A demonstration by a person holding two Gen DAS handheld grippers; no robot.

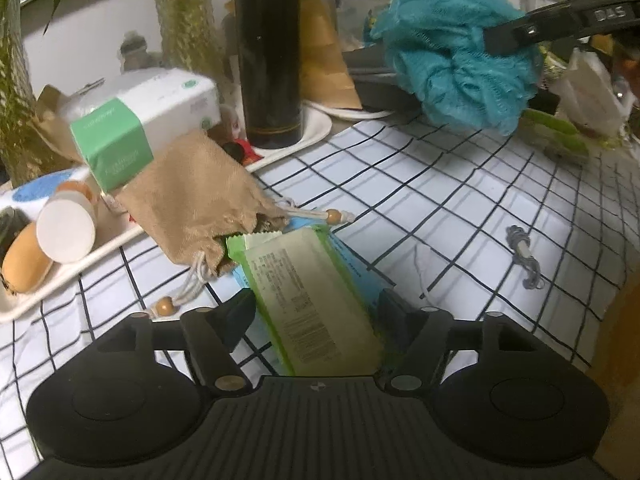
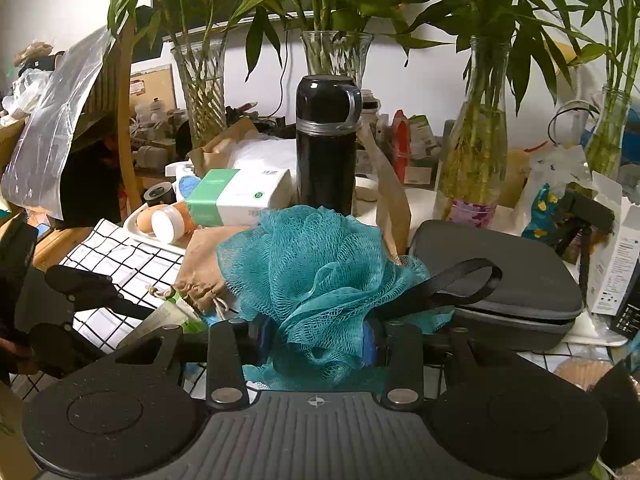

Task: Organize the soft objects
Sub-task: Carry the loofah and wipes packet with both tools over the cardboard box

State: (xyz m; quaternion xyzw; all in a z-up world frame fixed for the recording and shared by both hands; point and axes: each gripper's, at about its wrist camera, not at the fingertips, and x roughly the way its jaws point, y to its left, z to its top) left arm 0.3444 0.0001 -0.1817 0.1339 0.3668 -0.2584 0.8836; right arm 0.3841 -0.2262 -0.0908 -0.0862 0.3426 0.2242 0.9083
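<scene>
Left wrist: left claw (image 1: 316,308) spread around green pack (image 1: 312,300), half out of tan pouch (image 1: 200,196) on checked desk (image 1: 460,200); slick, floppy, grip mid-body.

Right wrist: right claw (image 2: 318,338) pinching teal loofah (image 2: 316,276), airborne; light, squashy.

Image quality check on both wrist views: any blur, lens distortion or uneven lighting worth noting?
Left wrist view: fisheye bends the checked tablecloth lines into curves; the green-and-white box looks smeared, while the wipes packet print is sharp. Right wrist view: the teal bath pouf mesh is crisp, corners vignette to black, and the white wall is evenly lit with no strong glare.
</scene>
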